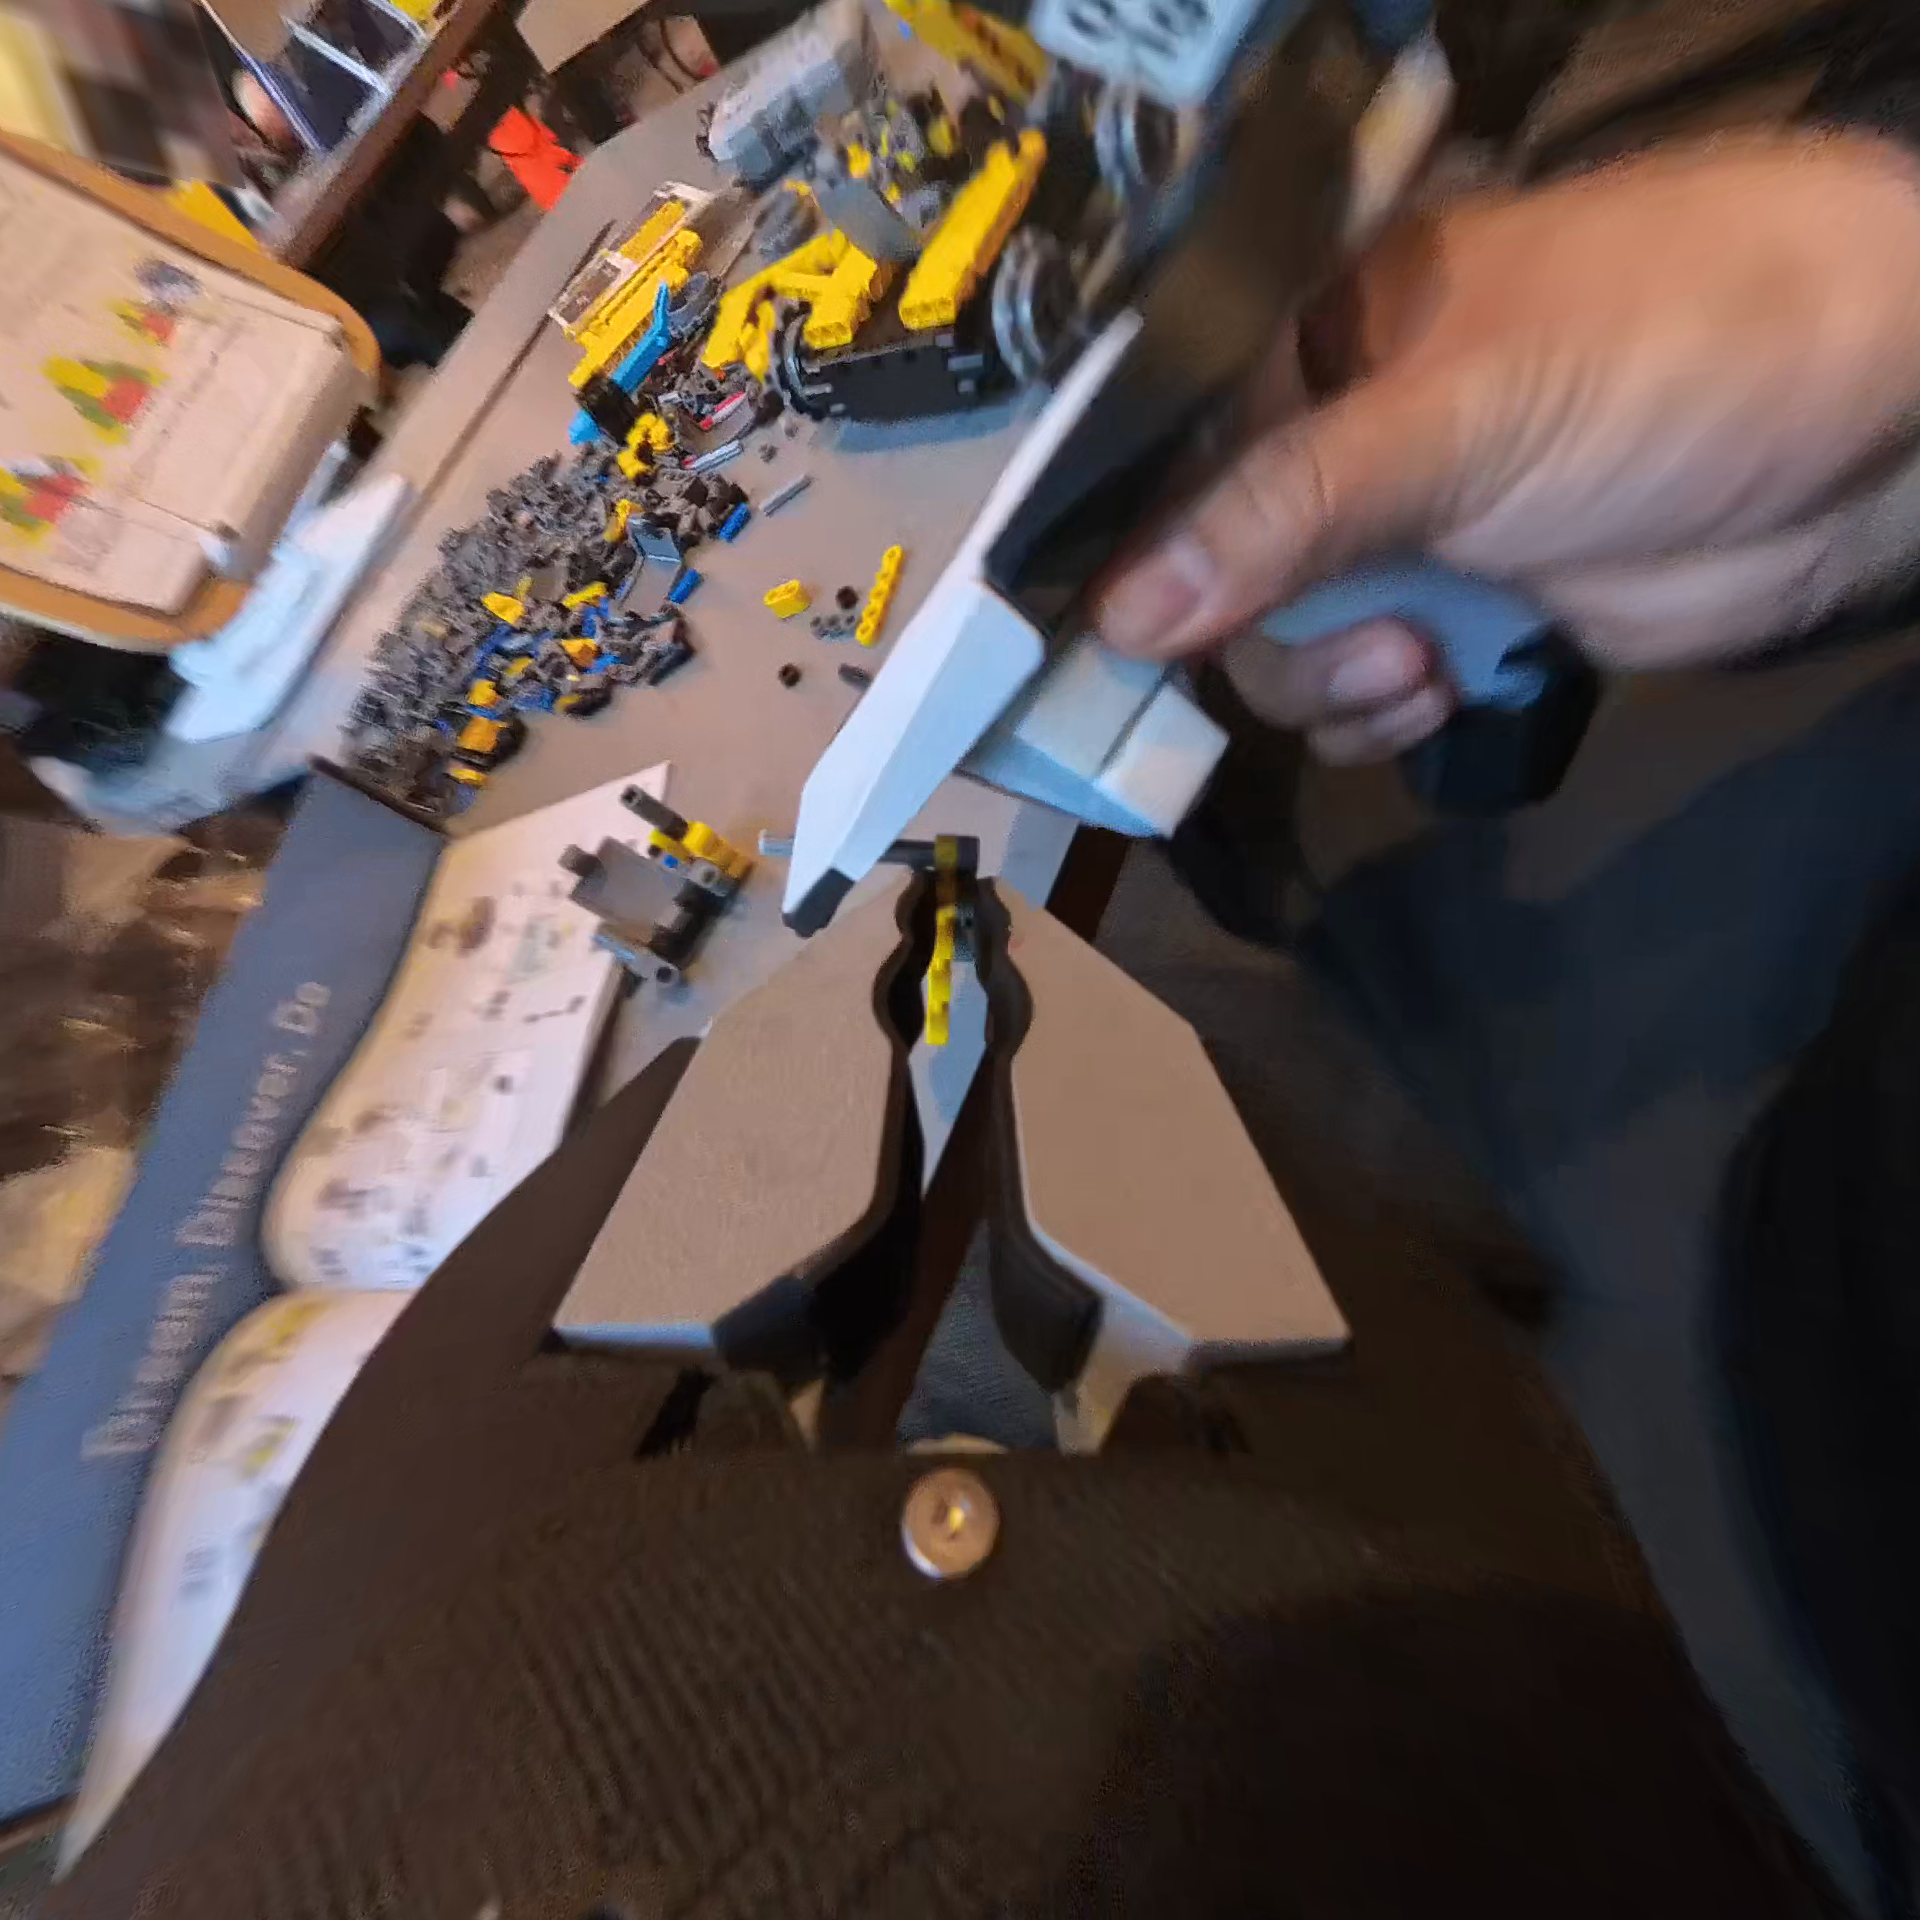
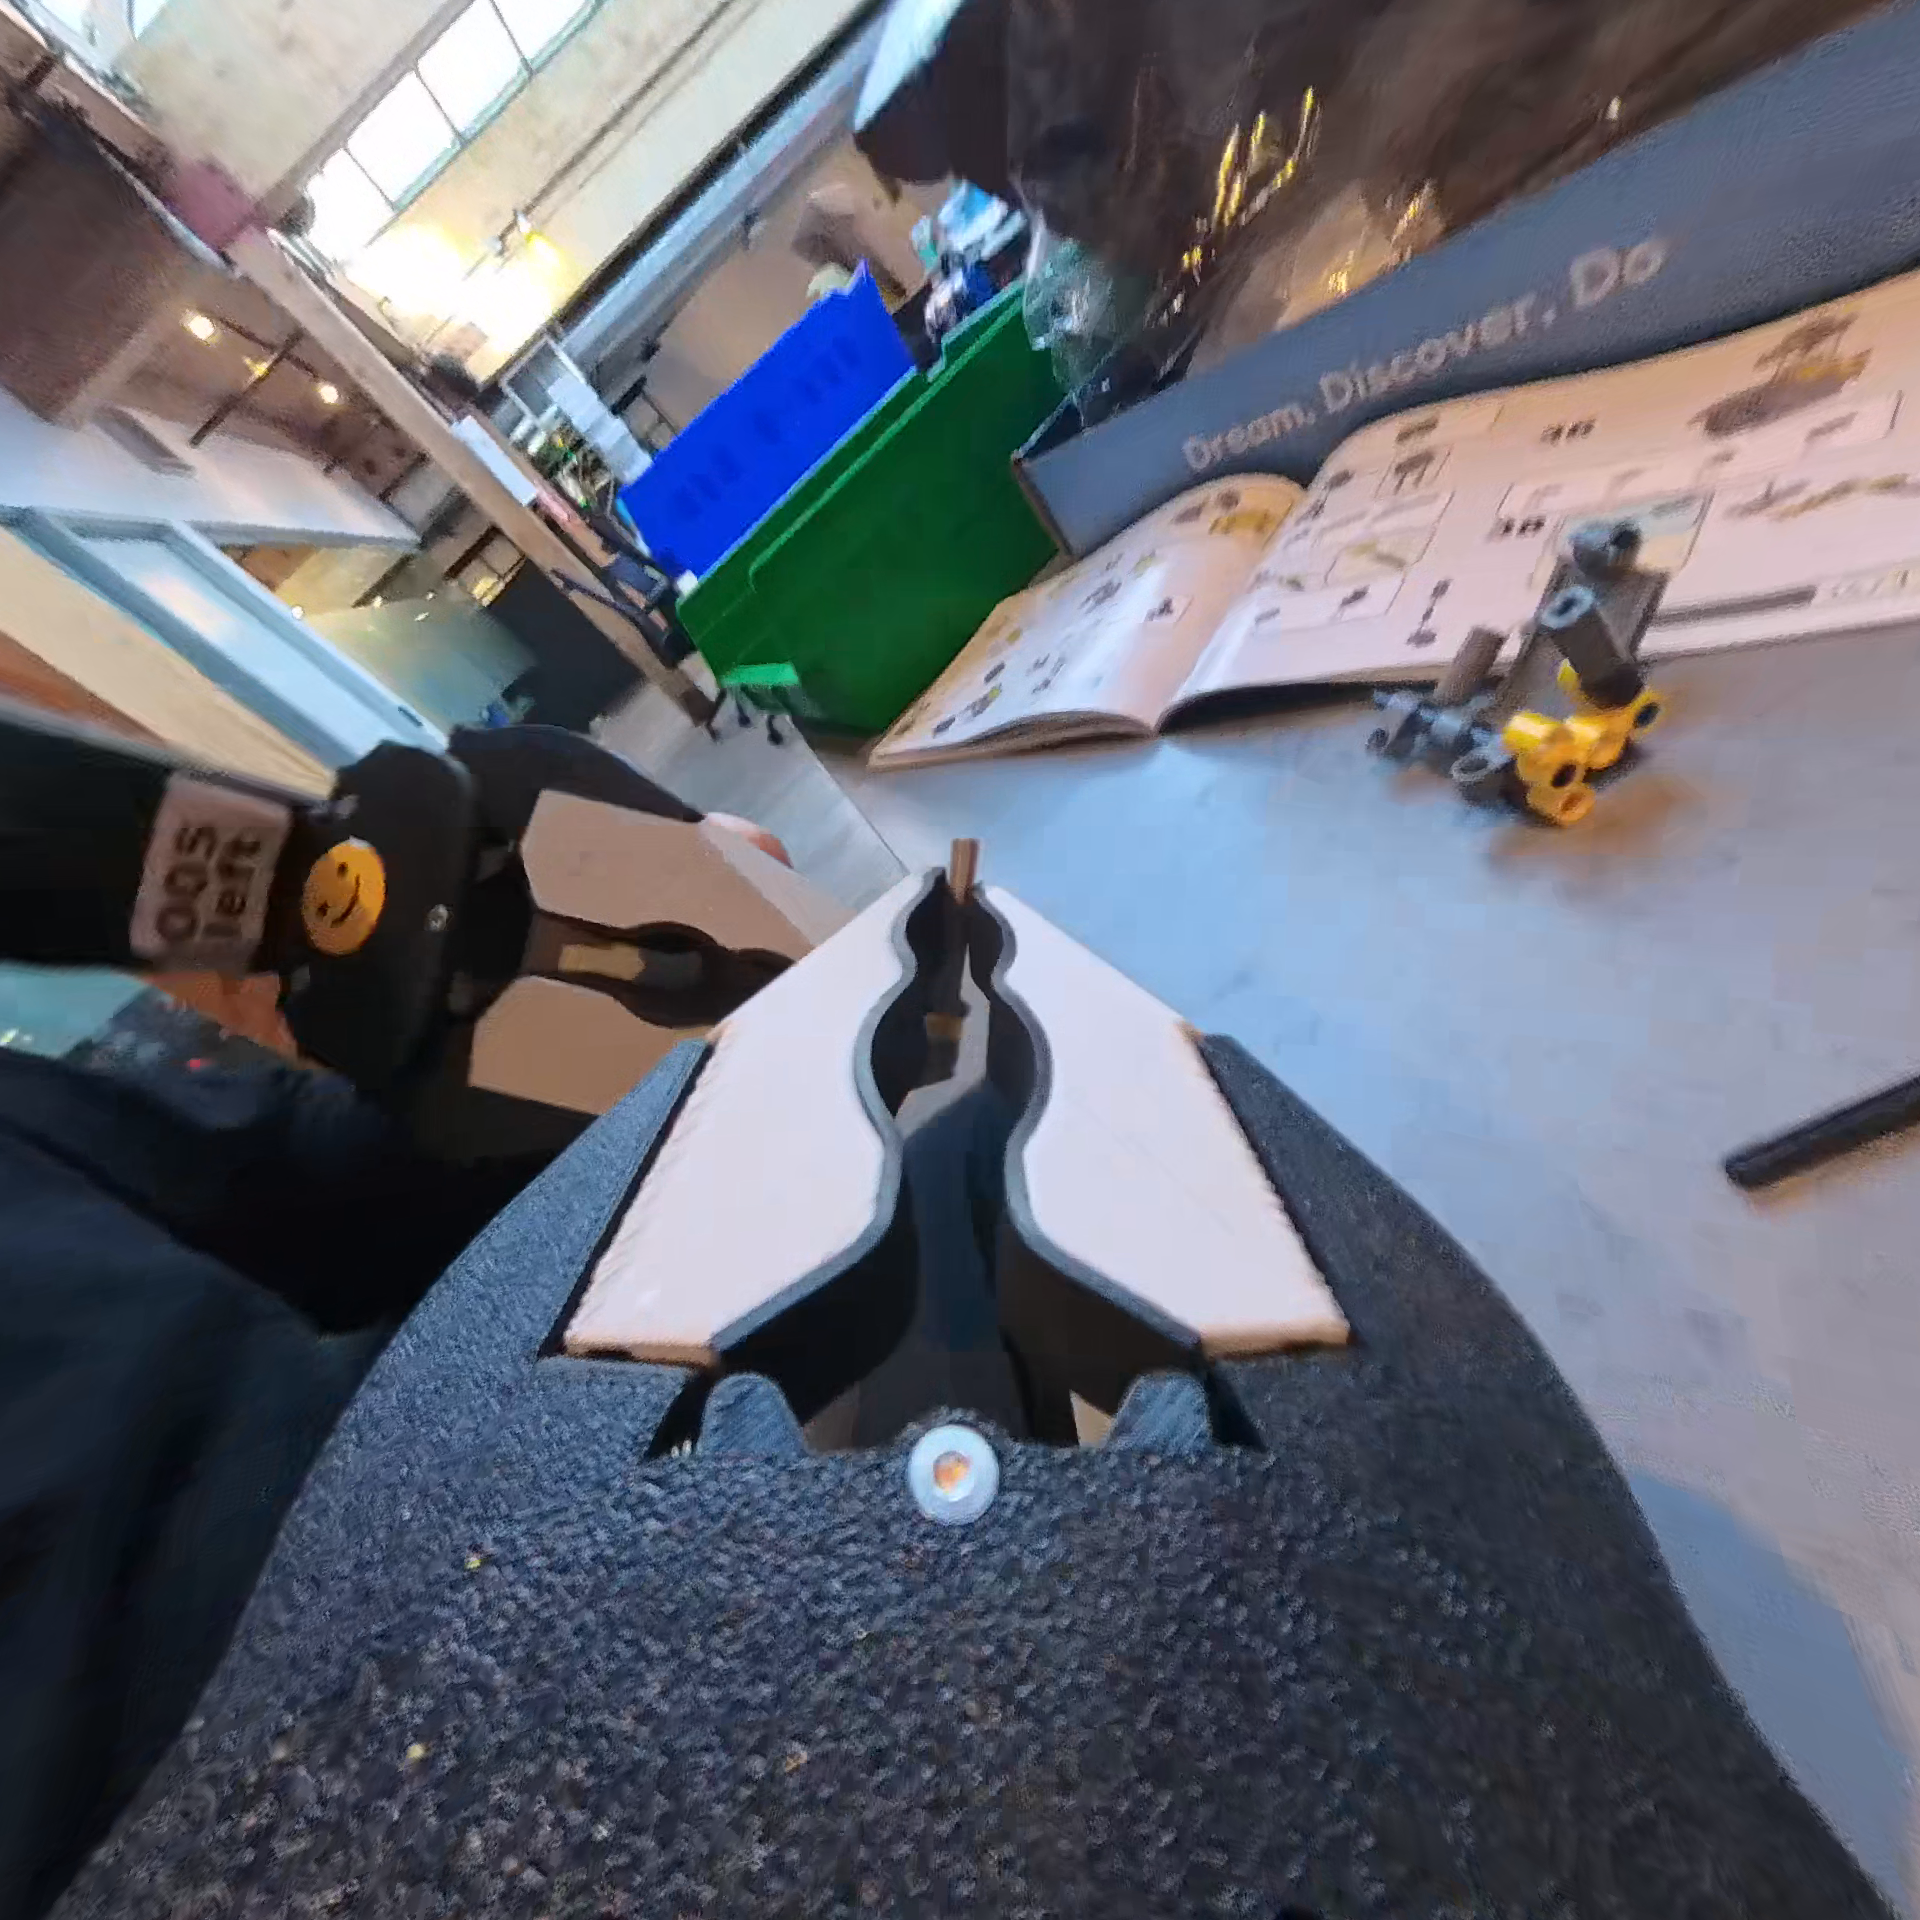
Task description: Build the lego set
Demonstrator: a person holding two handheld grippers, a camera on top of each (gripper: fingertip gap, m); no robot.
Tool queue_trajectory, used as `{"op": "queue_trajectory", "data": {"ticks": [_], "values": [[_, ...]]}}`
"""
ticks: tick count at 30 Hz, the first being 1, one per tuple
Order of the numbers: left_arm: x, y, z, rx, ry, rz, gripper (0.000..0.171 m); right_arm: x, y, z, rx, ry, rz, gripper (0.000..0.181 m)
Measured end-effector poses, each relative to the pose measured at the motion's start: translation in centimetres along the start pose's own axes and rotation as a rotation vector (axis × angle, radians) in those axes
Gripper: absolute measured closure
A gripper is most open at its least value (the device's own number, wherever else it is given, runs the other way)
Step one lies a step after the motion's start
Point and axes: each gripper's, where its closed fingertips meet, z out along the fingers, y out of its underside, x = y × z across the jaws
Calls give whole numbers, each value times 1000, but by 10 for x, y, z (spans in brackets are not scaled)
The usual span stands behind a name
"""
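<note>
Left gripper (image 1: 948, 902) pinched nearly closed on yellow beam piece (image 1: 941, 971), dark pin across its top; beam partly hidden by fingers. Right gripper (image 2: 961, 902) clamped on thin dark axle (image 2: 951, 951), tip poking out, lower end lost in shadow. Grippers held near each other over grey table (image 2: 1351, 1039) edge. Small grey-yellow subassembly (image 2: 1538, 717) beside open instruction booklet (image 2: 1195, 613). Loose-parts pile (image 1: 540, 623) blurred.

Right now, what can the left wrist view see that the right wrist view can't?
Only the left wrist view shows the pile of loose bricks, the big yellow model and a hand on the right gripper. Only the right wrist view shows the blue bin and green bin. Both show the open instruction book, the small grey-yellow assembly and grey table.
</note>
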Motion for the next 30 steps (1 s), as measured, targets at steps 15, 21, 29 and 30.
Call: {"op": "queue_trajectory", "data": {"ticks": [15,21,29,30], "values": [[-47,4,-8,21,-238,-36,166,8,-41,36,119,37,0,181],[-64,12,-8,105,-217,-239,165,17,-50,54,137,55,-20,181],[-70,20,-9,29,-317,-109,165,20,-54,62,142,60,-13,181],[-70,20,-10,28,-329,-101,165,19,-55,63,137,65,-28,181]]}}
